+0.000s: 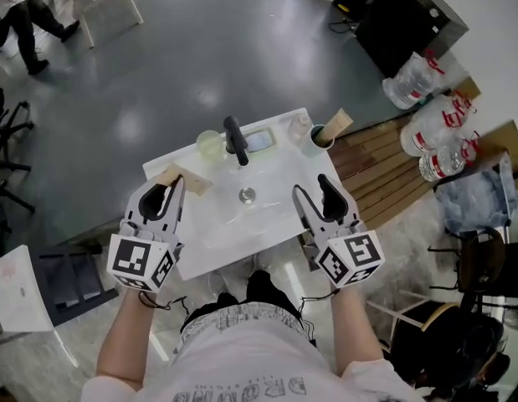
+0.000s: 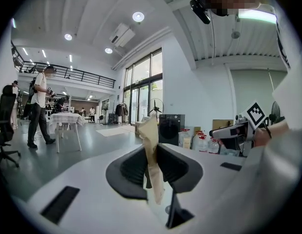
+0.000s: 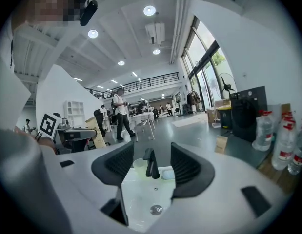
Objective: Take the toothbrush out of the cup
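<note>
In the head view my left gripper [image 1: 171, 184] is over the left edge of the white sink [image 1: 210, 224], shut on a tan paper-wrapped toothbrush [image 1: 185, 179]. The left gripper view shows that wrapper [image 2: 151, 145] pinched upright between the black pads [image 2: 133, 167]. A pale green cup [image 1: 211, 146] stands left of the black faucet [image 1: 235, 140]. A darker cup [image 1: 317, 138] at the sink's back right holds another tan packet [image 1: 336, 123]. My right gripper [image 1: 313, 187] is open over the sink's right side with nothing in it. In the right gripper view it faces the faucet [image 3: 150, 163] and green cup [image 3: 139, 165].
A soap dish [image 1: 260, 141] and a small bottle [image 1: 299, 126] sit behind the basin, whose drain [image 1: 248, 195] is in the middle. Large water bottles [image 1: 434, 128] lie on wooden slats to the right. A person [image 3: 119, 112] walks across the hall floor.
</note>
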Available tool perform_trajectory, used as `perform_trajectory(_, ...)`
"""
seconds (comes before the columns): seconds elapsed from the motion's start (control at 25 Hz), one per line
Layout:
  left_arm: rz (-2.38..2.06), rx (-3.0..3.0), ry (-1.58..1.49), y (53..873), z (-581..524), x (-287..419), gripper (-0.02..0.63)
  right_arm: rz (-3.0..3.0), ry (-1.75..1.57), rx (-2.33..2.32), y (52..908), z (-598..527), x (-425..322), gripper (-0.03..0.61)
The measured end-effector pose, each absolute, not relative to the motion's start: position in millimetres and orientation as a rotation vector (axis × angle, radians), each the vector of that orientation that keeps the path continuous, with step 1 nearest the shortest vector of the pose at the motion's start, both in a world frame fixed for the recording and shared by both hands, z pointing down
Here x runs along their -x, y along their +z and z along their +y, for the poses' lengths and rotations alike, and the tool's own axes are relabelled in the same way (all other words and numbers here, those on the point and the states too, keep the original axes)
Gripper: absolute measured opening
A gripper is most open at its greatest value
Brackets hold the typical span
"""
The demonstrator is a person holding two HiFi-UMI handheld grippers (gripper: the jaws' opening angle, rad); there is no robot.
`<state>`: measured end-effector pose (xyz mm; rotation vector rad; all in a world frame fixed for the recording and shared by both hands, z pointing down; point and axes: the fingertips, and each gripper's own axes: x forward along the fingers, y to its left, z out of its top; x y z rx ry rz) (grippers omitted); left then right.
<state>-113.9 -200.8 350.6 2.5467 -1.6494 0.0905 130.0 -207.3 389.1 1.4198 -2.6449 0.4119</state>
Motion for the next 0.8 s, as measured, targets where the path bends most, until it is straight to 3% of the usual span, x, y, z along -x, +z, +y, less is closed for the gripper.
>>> perform_trajectory(0.8, -1.526, -2.632, 0.143, 350.7, -265.5, -6.0, 0.072, -2.606, 0.458, -1.446, 421.1, -273.2, -210.3, 0.250)
